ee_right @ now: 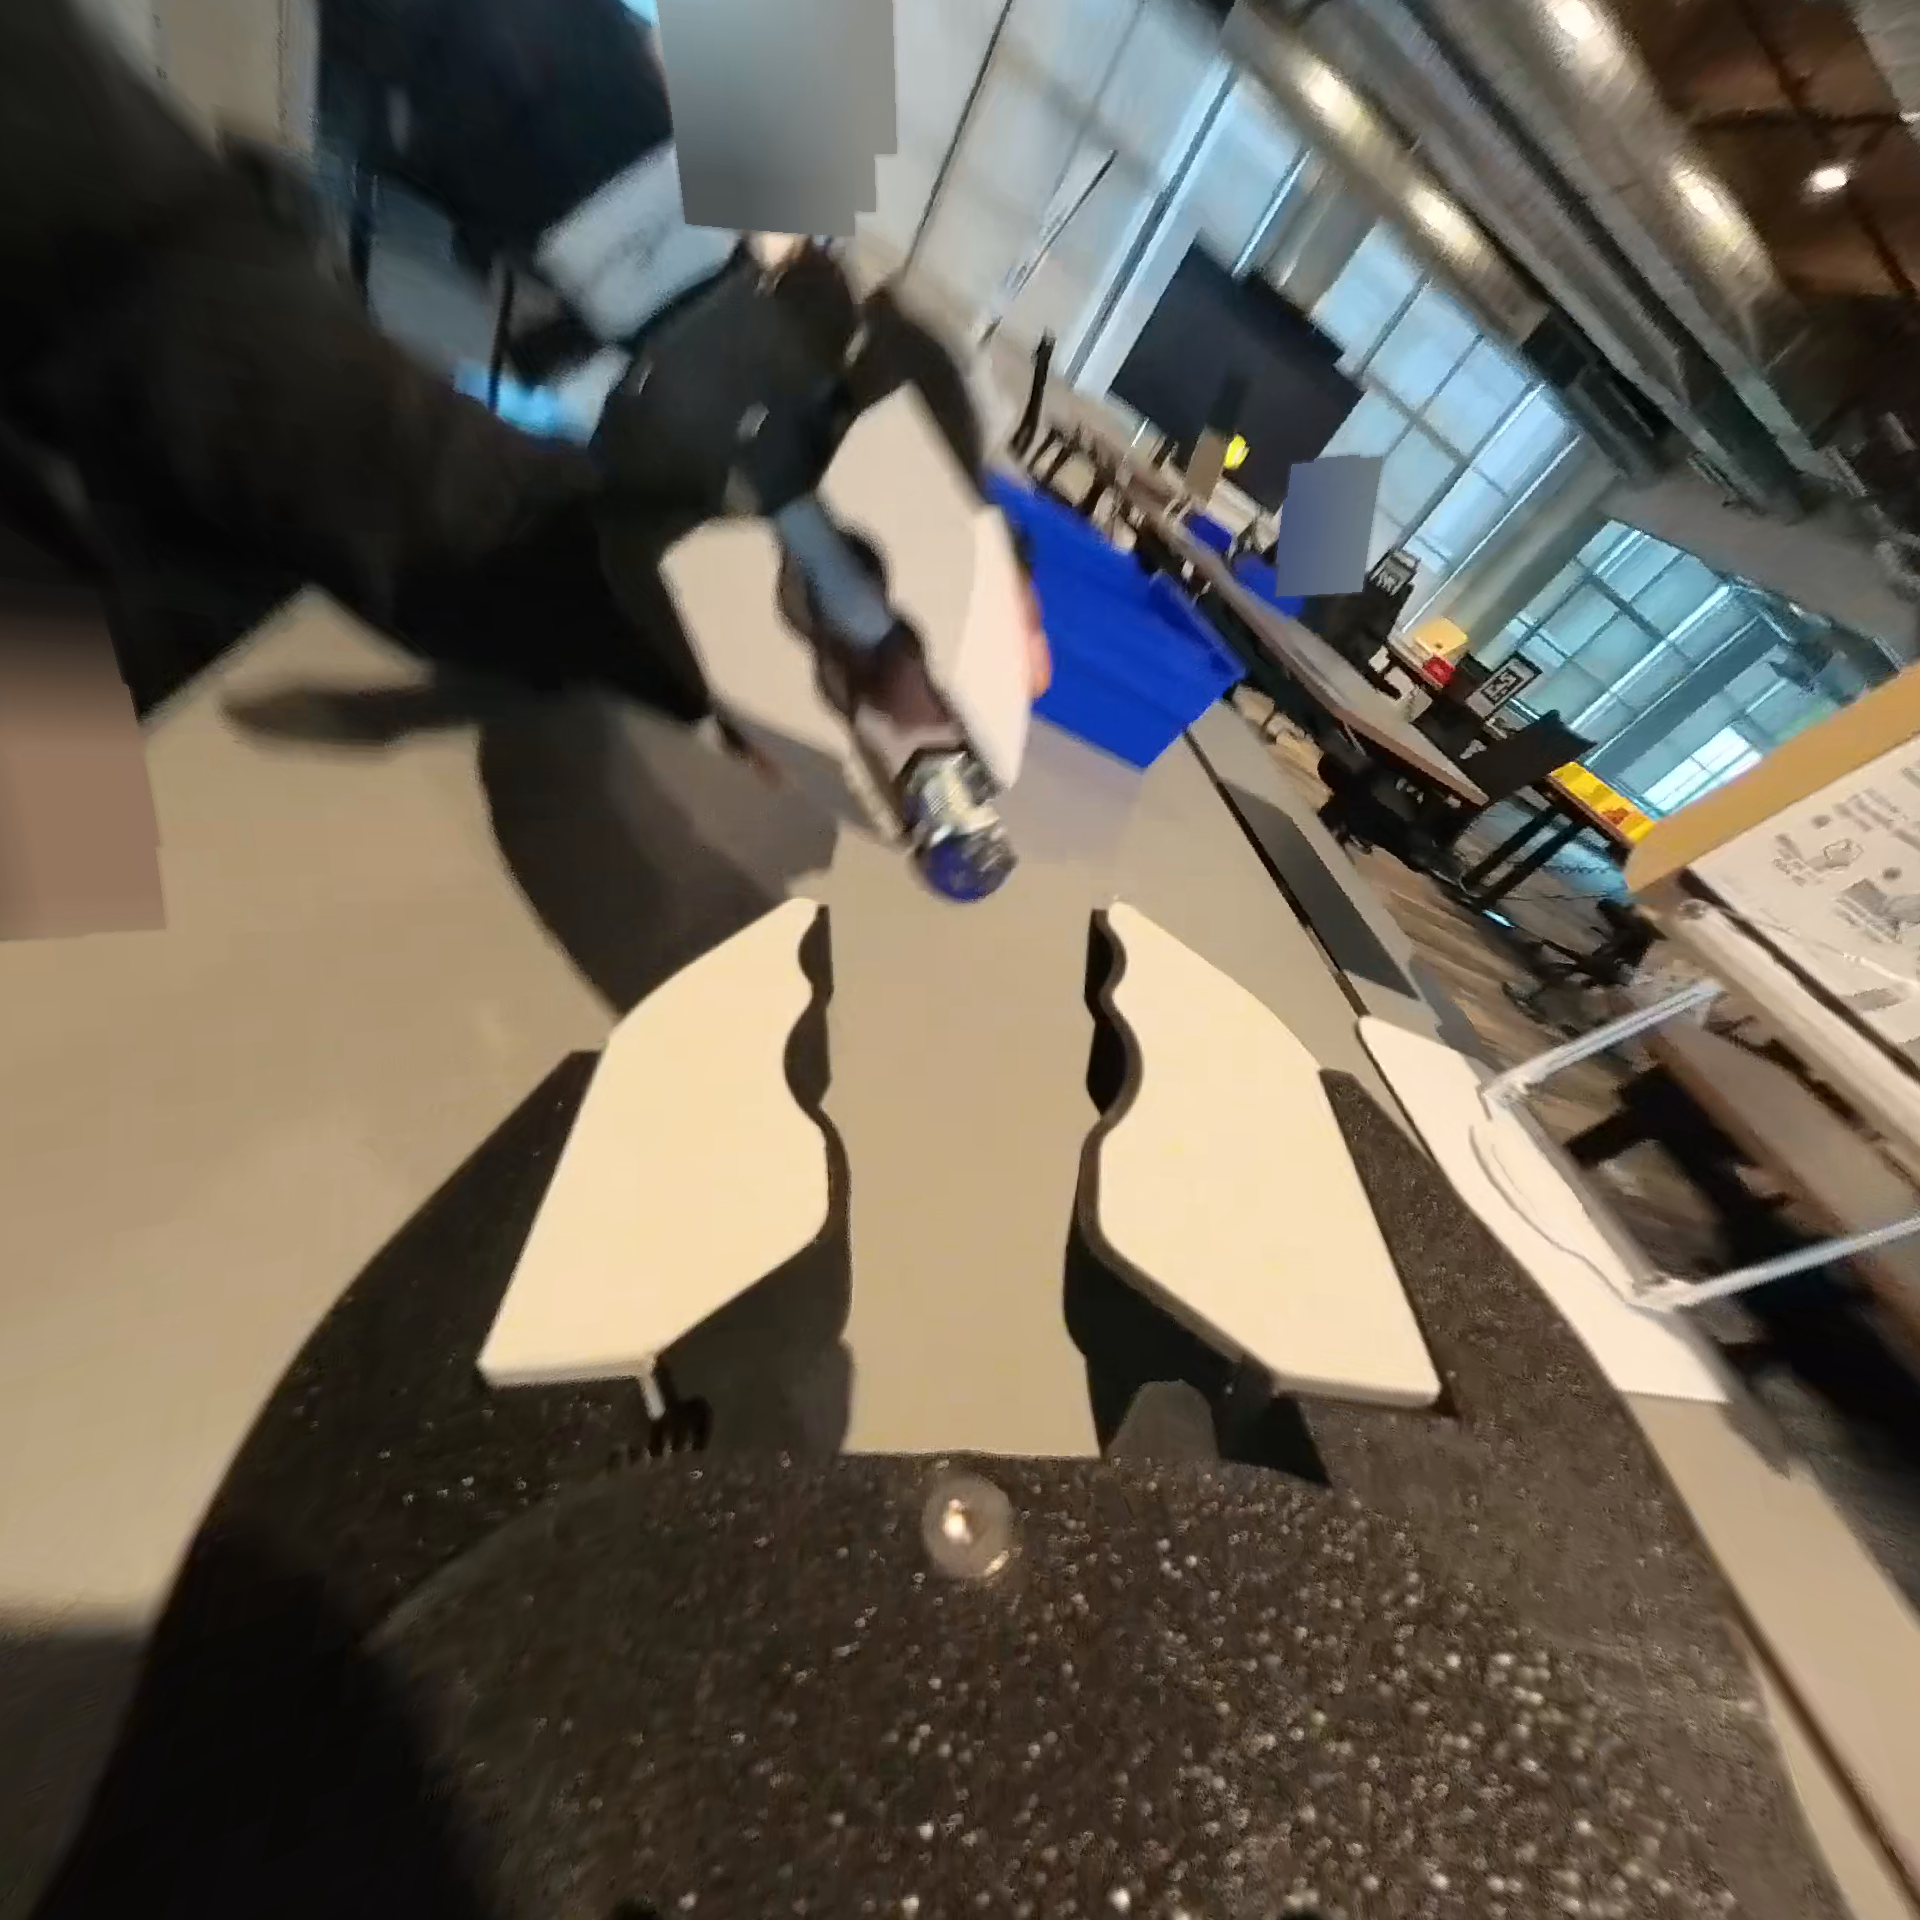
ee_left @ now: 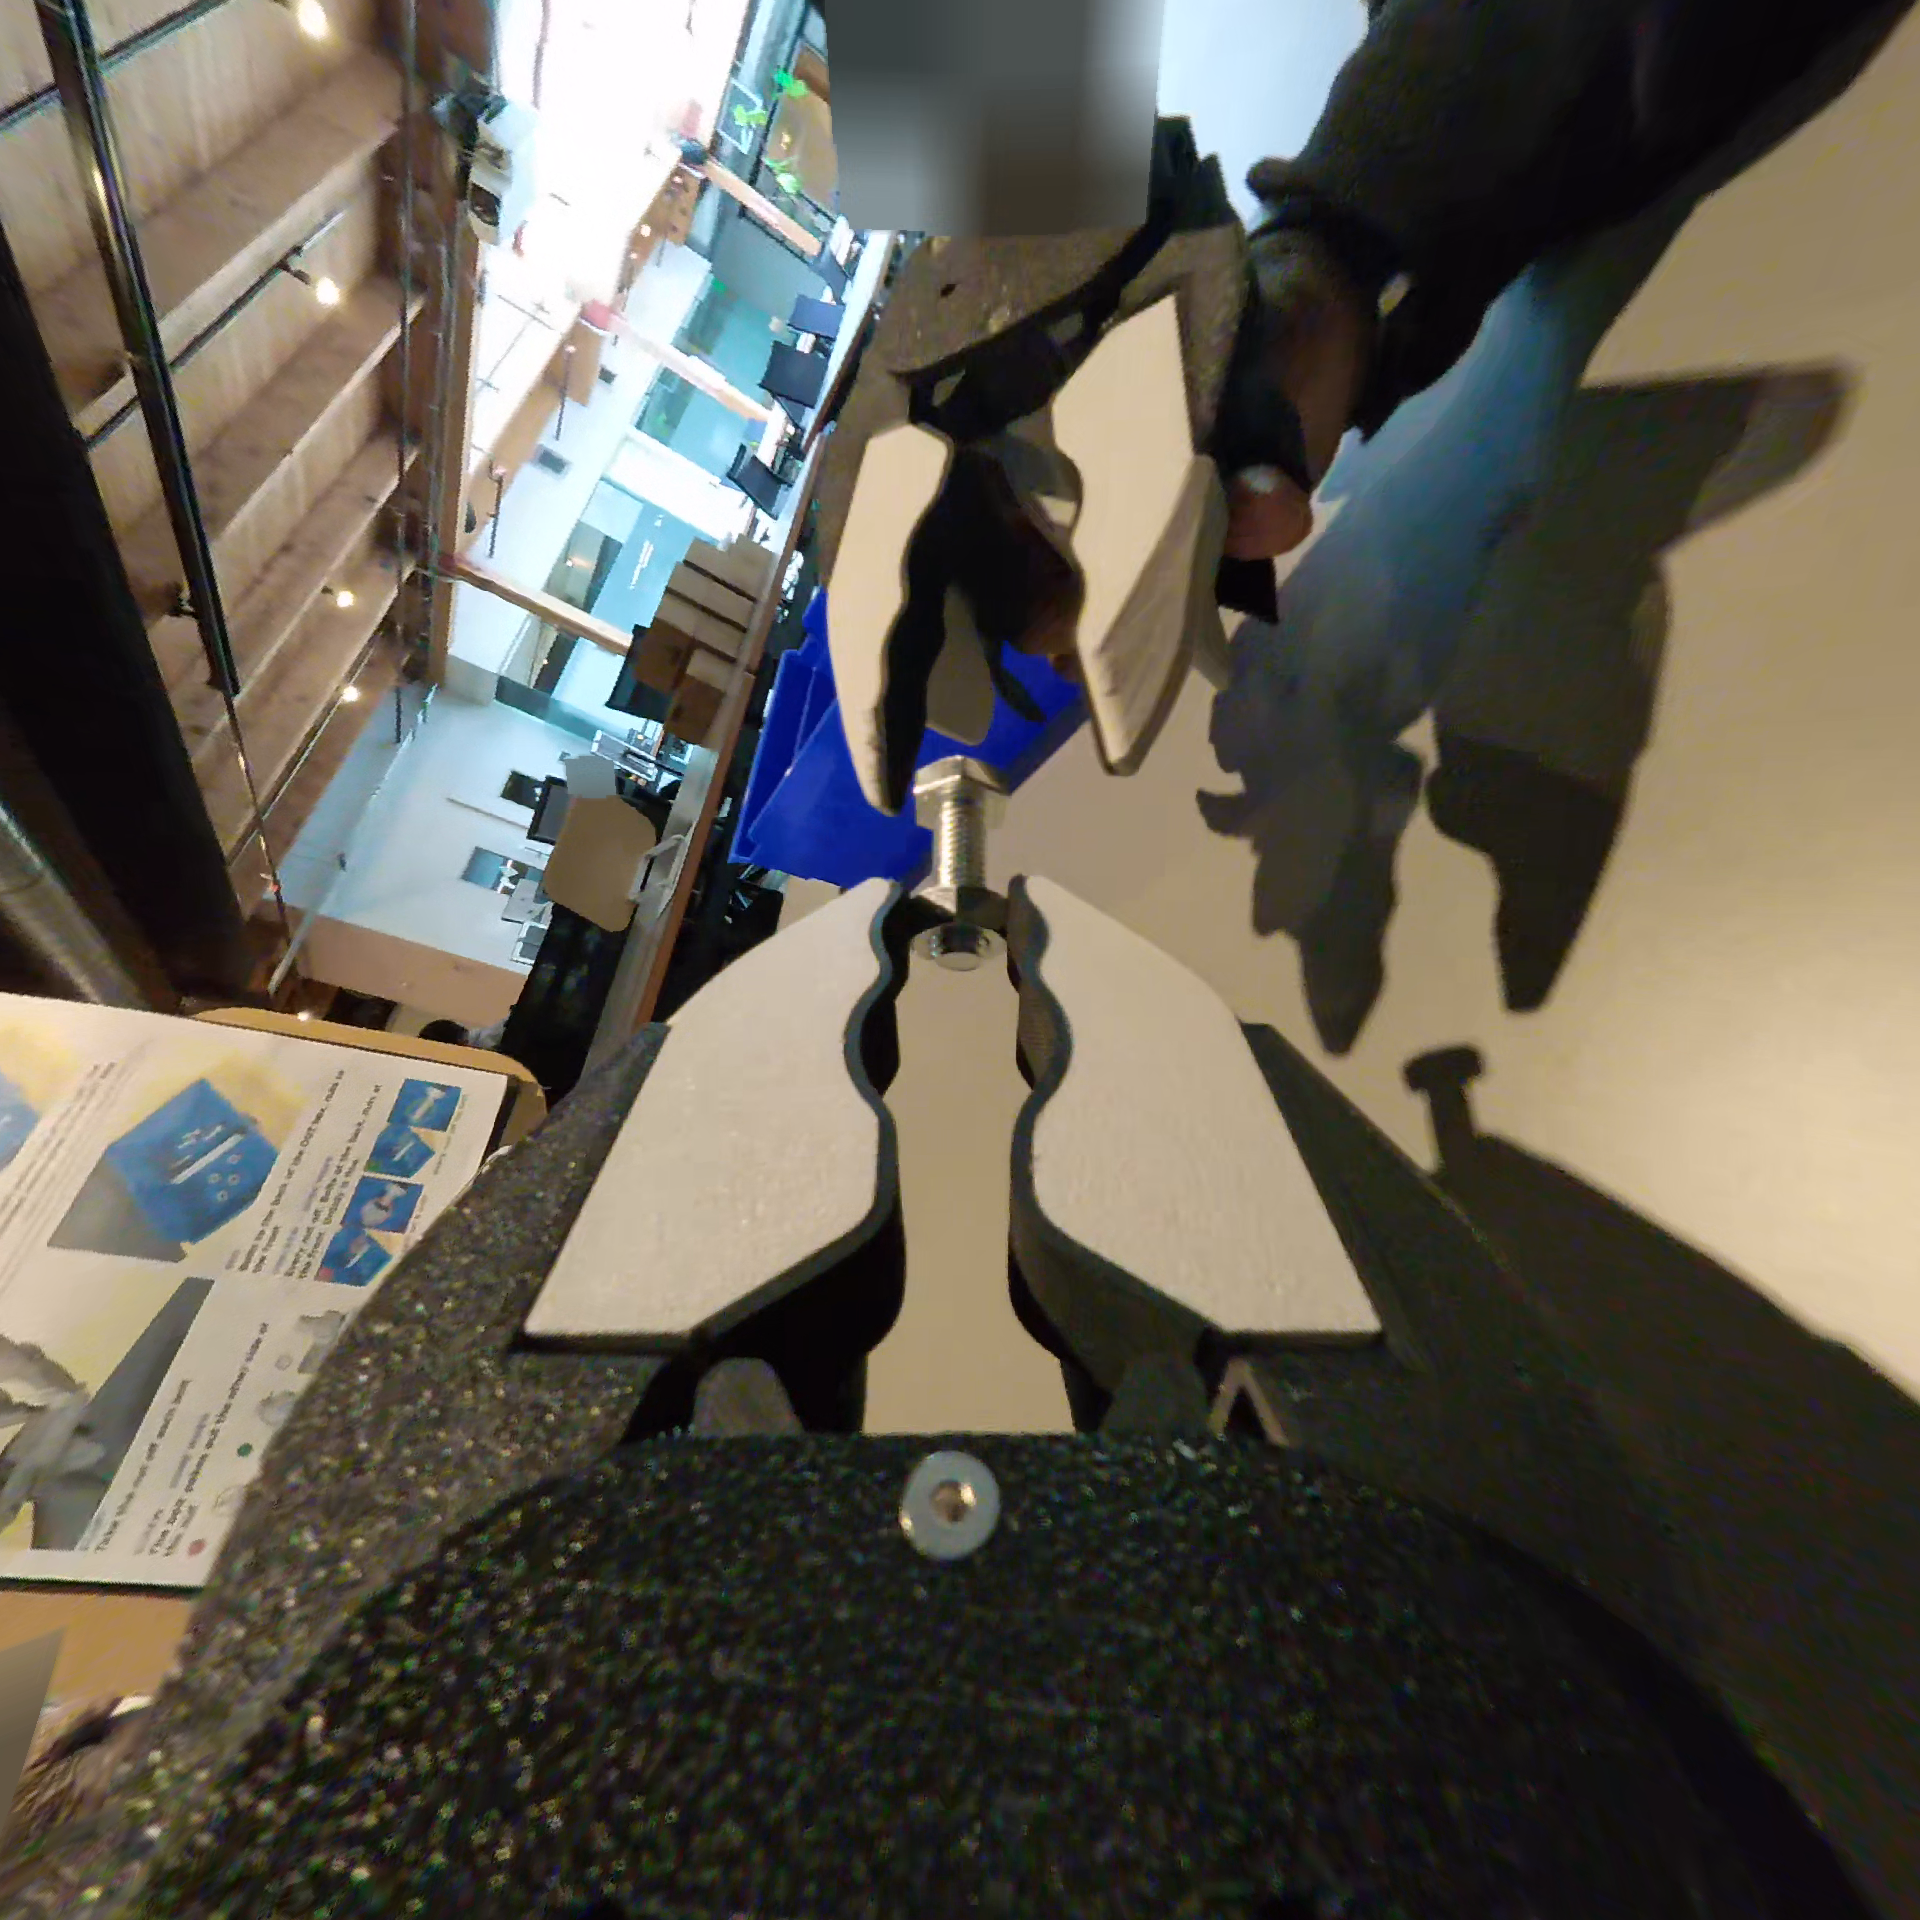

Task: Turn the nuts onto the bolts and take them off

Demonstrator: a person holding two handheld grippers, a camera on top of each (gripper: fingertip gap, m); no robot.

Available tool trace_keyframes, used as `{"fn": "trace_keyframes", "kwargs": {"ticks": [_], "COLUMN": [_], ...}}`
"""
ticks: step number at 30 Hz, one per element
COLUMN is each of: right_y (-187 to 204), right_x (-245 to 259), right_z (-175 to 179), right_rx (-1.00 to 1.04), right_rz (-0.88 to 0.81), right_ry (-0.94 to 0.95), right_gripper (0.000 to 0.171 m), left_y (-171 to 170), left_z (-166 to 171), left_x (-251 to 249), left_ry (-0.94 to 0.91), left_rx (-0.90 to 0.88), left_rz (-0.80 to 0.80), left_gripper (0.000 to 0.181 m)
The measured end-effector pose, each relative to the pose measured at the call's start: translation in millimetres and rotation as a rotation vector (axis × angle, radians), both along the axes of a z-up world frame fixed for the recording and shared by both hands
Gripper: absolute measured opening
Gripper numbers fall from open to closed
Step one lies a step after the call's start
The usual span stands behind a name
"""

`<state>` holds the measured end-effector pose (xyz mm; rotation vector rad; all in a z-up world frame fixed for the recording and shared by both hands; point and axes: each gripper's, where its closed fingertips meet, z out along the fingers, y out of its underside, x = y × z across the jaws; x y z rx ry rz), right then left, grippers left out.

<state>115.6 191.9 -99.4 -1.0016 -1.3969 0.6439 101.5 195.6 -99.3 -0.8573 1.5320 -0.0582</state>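
Note:
A silver bolt [ee_left: 961, 847] is held in the air above the pale table [ee_left: 1714, 779]. My left gripper [ee_left: 956, 906] is shut on its near end, where a shiny silver piece [ee_left: 954, 945] shows between the fingers; I cannot tell if that is the nut. The bolt's hex end [ee_left: 961, 779] points away. My right gripper [ee_left: 1008, 779] is open, with one fingertip beside the hex end. In the blurred right wrist view, my right gripper [ee_right: 966, 914] is open and empty just short of the bolt [ee_right: 956, 831], which the left gripper [ee_right: 935, 769] holds.
A blue bin [ee_left: 831, 821] stands on the table behind the bolt; it also shows in the right wrist view [ee_right: 1101, 644]. A printed instruction sheet [ee_left: 208, 1247] stands at the table's side, in a clear plastic stand [ee_right: 1558, 1143]. A person's dark sleeve [ee_right: 260, 468] reaches in. My two grippers' fingertips are within a few centimetres of each other.

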Motion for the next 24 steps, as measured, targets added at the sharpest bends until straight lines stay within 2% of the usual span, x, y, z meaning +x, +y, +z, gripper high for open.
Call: {"fn": "trace_keyframes", "kwargs": {"ticks": [4, 16, 24], "right_y": [-9, -18, -25], "right_x": [4, 6, 2], "right_z": [-13, -8, -8], "right_rx": [0.070, 0.102, 0.145], "right_rz": [0.003, 0.019, 0.028], "right_ry": [-0.031, 0.024, 0.004], "right_gripper": [0.043, 0.037, 0.033], "left_y": [-6, -17, -26], "left_z": [-8, -17, -18], "left_x": [4, 10, 14], "left_ry": [0.027, 0.059, 0.035], "left_rx": [-0.029, -0.049, -0.238], "left_rz": [-0.048, -0.106, -0.166], "left_gripper": [0.017, 0.017, 0.018]}}
